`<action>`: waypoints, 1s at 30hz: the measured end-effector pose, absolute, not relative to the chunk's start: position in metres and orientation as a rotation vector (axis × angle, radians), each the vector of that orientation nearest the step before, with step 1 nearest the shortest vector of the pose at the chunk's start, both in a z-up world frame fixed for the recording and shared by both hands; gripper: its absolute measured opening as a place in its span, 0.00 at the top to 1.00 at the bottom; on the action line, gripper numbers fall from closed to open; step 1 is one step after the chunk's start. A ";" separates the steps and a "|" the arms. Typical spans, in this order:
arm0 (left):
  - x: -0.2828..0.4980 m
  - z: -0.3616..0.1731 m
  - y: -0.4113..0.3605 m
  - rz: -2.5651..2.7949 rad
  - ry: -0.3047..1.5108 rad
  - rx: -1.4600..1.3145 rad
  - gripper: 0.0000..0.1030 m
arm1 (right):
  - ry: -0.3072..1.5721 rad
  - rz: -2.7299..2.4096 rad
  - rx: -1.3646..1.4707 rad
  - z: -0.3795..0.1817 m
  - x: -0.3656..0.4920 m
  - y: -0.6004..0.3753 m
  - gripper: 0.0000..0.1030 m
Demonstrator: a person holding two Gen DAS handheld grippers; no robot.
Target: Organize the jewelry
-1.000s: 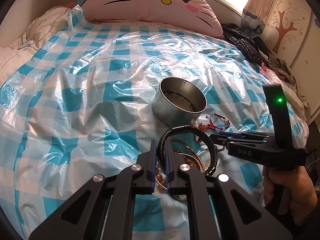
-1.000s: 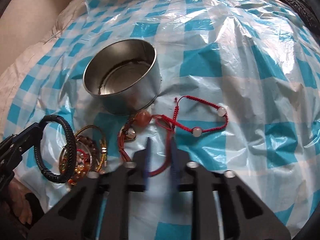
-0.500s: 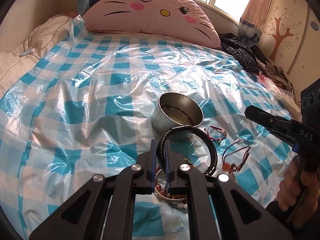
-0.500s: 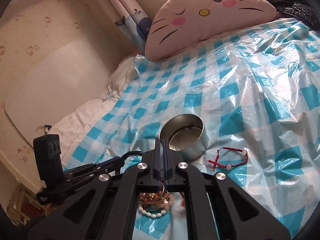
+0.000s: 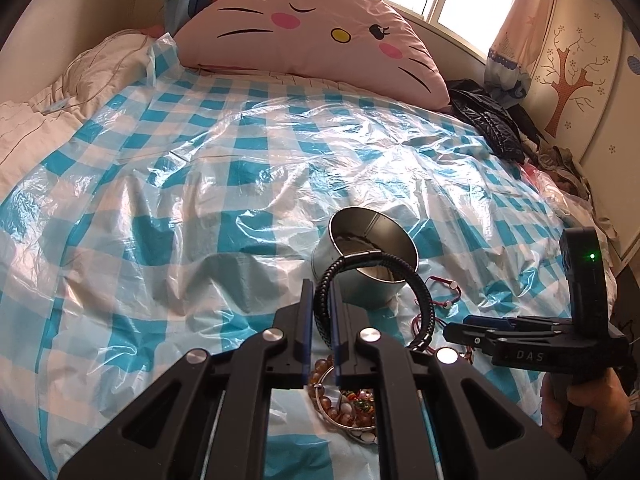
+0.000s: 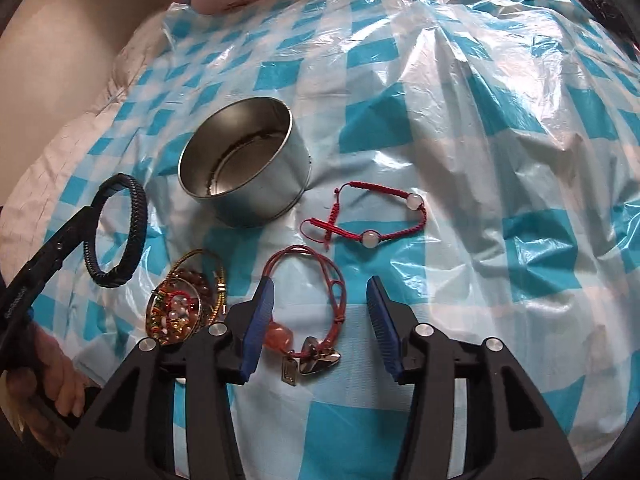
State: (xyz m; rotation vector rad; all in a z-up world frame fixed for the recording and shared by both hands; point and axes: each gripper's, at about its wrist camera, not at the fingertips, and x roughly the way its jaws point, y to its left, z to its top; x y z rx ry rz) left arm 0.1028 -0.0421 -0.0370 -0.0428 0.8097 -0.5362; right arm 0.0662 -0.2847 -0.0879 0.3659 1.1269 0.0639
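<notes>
My left gripper [image 5: 320, 306] is shut on a black braided bracelet [image 5: 425, 300], holding it upright just in front of an open round metal tin [image 5: 372, 256]. In the right wrist view the same bracelet [image 6: 134, 216] hangs from the left gripper [image 6: 94, 210], left of the tin [image 6: 244, 168]. My right gripper [image 6: 320, 292] points down at the sheet and its jaws are opening. A red cord with an orange stone and metal pendants [image 6: 320, 268] lies loose on the sheet between them, untouched by the pads. A red braided bracelet with two white beads [image 6: 380, 216] lies beyond.
A pile of beaded and gold bracelets [image 6: 180, 300] lies left of the right gripper. A crinkled blue-checked plastic sheet [image 5: 200, 184] covers the bed. A pink cat-face pillow [image 5: 312, 36] lies at the head, with dark clothes [image 5: 488, 124] at the right edge.
The right gripper lifted the red cord shut in its jaws, then came back down and opened; the cord now lies on the sheet. The left gripper kept the black bracelet, nearly still.
</notes>
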 end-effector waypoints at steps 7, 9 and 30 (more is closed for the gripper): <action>0.107 -0.037 -0.045 -0.533 0.807 -0.038 0.92 | 1.180 0.157 0.295 -0.098 0.071 -0.262 0.95; 0.109 -0.036 -0.044 -0.532 0.804 -0.044 0.92 | 1.107 0.183 0.347 -0.086 0.066 -0.269 0.95; 0.152 -0.036 -0.094 -0.553 0.807 0.018 0.92 | 0.702 0.315 0.579 -0.012 0.106 -0.294 0.95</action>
